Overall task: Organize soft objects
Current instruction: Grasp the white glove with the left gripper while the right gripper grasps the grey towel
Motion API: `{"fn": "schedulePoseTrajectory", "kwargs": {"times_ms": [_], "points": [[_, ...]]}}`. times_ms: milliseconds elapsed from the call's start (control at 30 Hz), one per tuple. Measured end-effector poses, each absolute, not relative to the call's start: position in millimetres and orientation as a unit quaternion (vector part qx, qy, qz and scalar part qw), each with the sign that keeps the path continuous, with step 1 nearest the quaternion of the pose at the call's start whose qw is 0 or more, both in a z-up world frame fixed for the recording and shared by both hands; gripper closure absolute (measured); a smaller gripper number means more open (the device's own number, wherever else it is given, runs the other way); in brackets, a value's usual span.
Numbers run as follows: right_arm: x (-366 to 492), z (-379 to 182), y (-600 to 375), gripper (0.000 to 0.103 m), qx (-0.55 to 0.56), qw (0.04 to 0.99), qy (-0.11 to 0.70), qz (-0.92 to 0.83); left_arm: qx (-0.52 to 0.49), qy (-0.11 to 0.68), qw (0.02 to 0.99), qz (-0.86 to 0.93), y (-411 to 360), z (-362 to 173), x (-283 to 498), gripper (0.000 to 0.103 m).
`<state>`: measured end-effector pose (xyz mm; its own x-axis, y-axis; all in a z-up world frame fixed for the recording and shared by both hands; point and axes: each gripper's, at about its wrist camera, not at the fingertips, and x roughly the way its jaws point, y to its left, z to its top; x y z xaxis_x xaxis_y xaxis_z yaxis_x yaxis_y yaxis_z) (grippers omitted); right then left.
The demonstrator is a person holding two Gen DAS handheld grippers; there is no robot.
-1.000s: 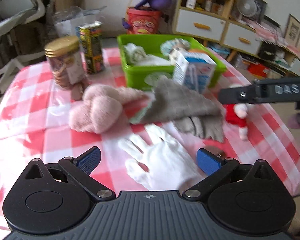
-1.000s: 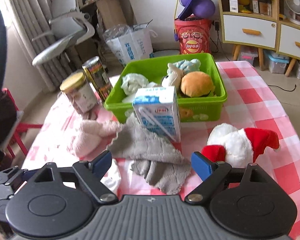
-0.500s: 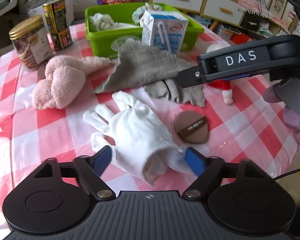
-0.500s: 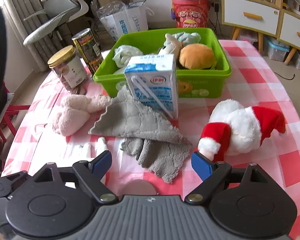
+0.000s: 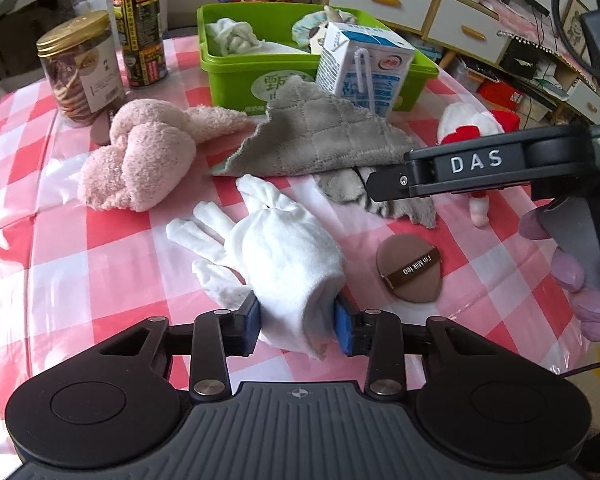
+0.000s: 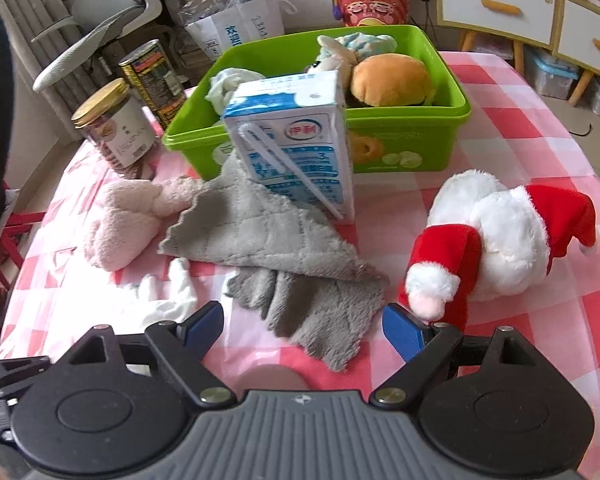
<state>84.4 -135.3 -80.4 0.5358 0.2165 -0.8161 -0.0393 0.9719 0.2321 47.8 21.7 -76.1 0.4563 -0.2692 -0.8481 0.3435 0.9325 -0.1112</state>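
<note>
White knit glove (image 5: 288,256) lies at six o'clock on our checked cloth (image 5: 60,240); our left gripper (image 5: 298,322), jaws just closing, pinches its cuff. Fluffy pink towel (image 5: 140,160) at ten, quilted grey rag (image 6: 268,240) centre. Right gripper (image 6: 304,328) gapes empty. Green bin (image 6: 400,140) at twelve holds plush.

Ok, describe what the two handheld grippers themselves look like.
Both match: the left gripper and the right gripper have matte black bodies, ribbed grey centre plates, round side discs, silver pivot screws and blue pads. In the left wrist view the right gripper's side reads DAS in white.
</note>
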Motion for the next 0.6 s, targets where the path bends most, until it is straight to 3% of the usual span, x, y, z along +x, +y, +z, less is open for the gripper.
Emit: {"fn": "schedulePoseTrajectory", "kwargs": {"times_ms": [367, 600], "points": [[100, -96, -117, 0.033, 0.048, 0.879, 0.470, 0.062, 0.030, 0.490, 0.855, -0.167, 30, -73, 53, 0.070], [104, -100, -105, 0.048, 0.005, 0.888, 0.458, 0.051, 0.025, 0.490, 0.856, -0.165, 34, -72, 52, 0.071]]}}
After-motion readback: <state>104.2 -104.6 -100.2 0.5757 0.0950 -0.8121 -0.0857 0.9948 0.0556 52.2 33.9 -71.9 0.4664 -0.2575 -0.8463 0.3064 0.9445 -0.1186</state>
